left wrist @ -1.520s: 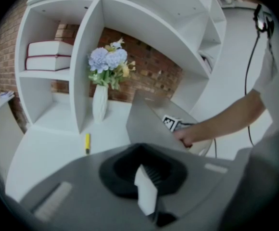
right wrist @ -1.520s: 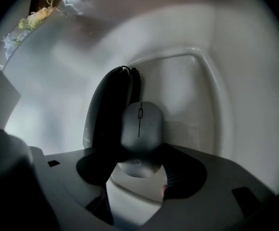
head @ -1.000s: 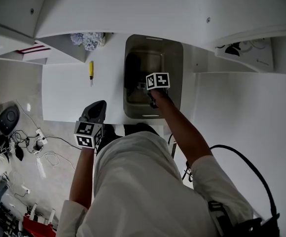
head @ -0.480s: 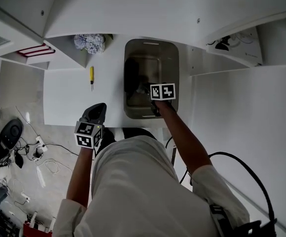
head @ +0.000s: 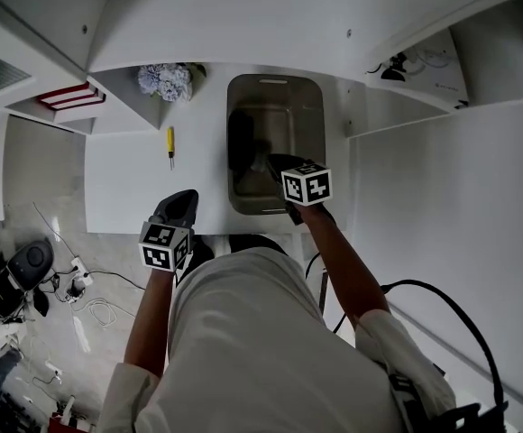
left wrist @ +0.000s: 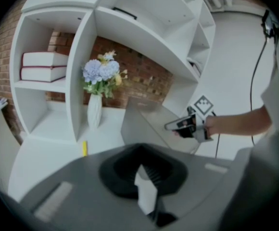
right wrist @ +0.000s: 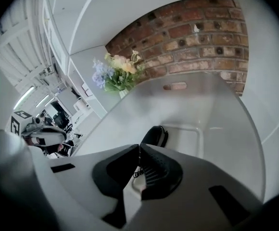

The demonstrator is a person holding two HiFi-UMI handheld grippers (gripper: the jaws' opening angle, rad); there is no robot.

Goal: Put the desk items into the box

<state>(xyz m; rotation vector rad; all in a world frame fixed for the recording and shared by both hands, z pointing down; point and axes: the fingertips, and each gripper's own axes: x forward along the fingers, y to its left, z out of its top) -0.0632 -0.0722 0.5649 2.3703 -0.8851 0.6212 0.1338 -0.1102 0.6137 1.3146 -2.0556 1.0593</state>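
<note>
One black item (right wrist: pixel 154 136) inside one grey plastic box (head: pixel 312 124) stays indistinct to me. My right gripper (right wrist: pixel 139 147) has just closed, empty; my left gripper (left wrist: pixel 139 154) is closed. One yellow-handled screwdriver (head: pixel 170 142) lies left.

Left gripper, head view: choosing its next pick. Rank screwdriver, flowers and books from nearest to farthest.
1. Screwdriver, on the desk just ahead of the left gripper.
2. Flowers, at the desk's back.
3. Books, farthest, back left.
</note>
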